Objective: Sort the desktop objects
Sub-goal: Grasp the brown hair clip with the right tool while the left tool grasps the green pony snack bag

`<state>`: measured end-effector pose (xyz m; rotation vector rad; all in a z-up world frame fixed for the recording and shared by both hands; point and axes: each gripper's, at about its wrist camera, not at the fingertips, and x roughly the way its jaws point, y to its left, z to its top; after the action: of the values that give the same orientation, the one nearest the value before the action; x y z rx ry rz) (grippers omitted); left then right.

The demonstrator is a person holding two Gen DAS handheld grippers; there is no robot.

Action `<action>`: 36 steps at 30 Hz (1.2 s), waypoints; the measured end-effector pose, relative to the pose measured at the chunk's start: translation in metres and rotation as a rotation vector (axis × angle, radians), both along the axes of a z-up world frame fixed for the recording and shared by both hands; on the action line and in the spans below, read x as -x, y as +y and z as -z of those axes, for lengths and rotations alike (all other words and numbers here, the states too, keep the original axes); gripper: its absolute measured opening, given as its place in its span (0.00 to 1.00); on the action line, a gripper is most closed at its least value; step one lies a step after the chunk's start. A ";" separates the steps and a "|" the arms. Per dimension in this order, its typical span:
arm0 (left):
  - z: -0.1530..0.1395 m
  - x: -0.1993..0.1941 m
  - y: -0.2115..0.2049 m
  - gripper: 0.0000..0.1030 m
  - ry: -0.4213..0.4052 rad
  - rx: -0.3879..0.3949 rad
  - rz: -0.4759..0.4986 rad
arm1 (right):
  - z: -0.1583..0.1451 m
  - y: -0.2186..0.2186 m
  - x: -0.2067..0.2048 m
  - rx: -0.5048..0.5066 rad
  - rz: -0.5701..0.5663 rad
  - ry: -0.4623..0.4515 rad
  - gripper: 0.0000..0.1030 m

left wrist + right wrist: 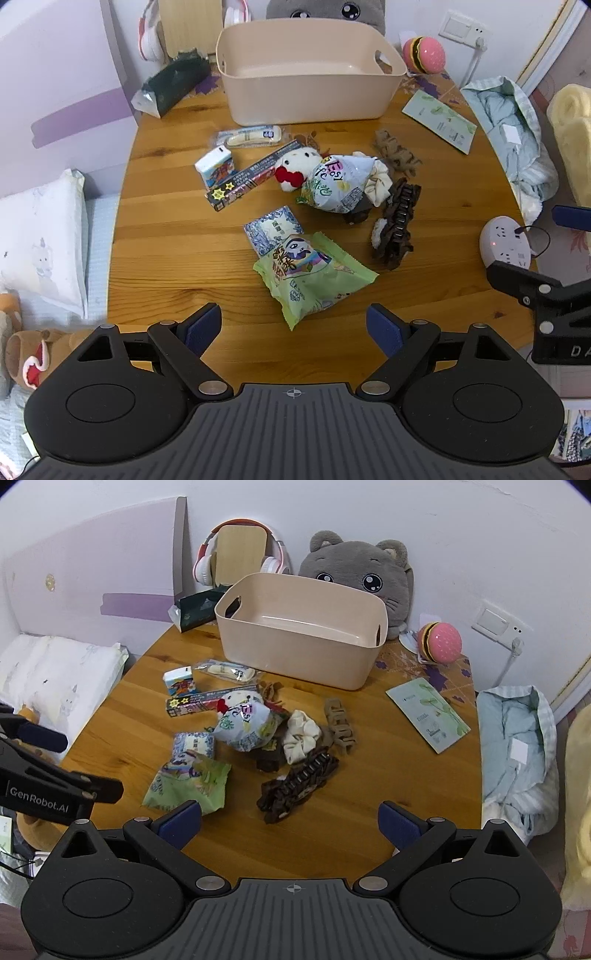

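Note:
A heap of small objects lies mid-table before an empty beige bin. Nearest is a green snack bag, with a blue patterned packet behind it. A white snack bag, a white plush, a long dark box, a tissue pack, a cream scrunchie and a dark brown hair claw lie around. My left gripper hangs open just short of the green bag. My right gripper is open above the near table edge, nothing between its fingers.
A grey cat plush, headphones, a pink burger toy and a dark tissue box stand at the back. A green booklet lies right. Folded bedding and a white power strip border the right edge.

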<state>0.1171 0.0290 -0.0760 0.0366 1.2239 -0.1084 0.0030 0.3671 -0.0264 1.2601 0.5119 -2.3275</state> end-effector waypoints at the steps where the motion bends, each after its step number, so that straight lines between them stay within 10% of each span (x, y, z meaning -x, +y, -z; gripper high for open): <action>1: 0.003 -0.003 0.001 0.85 0.006 0.001 -0.001 | 0.003 -0.001 0.004 0.000 0.004 -0.003 1.00; 36: 0.108 -0.092 0.005 0.84 0.211 0.207 -0.140 | 0.125 0.002 0.128 0.112 0.409 -0.272 0.90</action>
<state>0.2093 0.0335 -0.1842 -0.2463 1.4163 -0.1187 -0.1253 0.3692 -0.1515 1.7214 0.0317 -2.4003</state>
